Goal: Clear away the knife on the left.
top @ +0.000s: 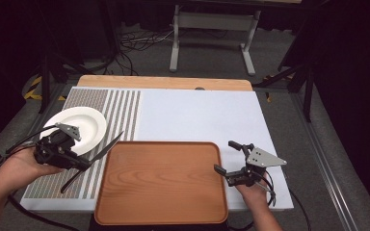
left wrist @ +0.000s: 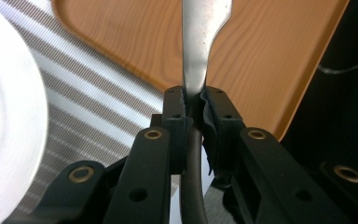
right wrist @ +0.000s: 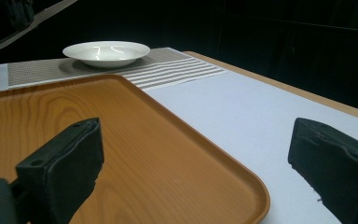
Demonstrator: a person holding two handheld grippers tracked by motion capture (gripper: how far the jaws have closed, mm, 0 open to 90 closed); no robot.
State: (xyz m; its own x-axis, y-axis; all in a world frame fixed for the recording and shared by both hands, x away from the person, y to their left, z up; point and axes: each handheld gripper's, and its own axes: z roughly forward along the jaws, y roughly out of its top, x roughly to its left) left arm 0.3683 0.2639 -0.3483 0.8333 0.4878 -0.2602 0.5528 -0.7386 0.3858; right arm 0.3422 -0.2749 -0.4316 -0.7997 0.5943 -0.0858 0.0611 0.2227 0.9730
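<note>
A white mat covers most of a wooden table, and a striped grey placemat lies on the mat's left part. A white plate sits on the placemat, and a wooden tray lies at the near edge of the mat, just beside the placemat. Around the table the room is dark: grey floor, black cables, a pale metal frame behind, and curtains at both sides.

The left gripper hangs over the placemat between plate and tray, its jaws pinched tight on a knife. In the high view the knife runs diagonally, its upper end pointing at the tray's far left corner and its dark handle slanting down toward the near edge. In the left gripper view the metal blade rises from between the pads over the tray.

The right gripper rests at the tray's right edge, over the mat, with its 2 jaws spread wide and nothing between them.

The knife's tip is cut off at the top of the left gripper view, and its handle is hidden behind the jaws. The tray's near edge runs out of the high view. Whether the blade touches the tray cannot be told.
</note>
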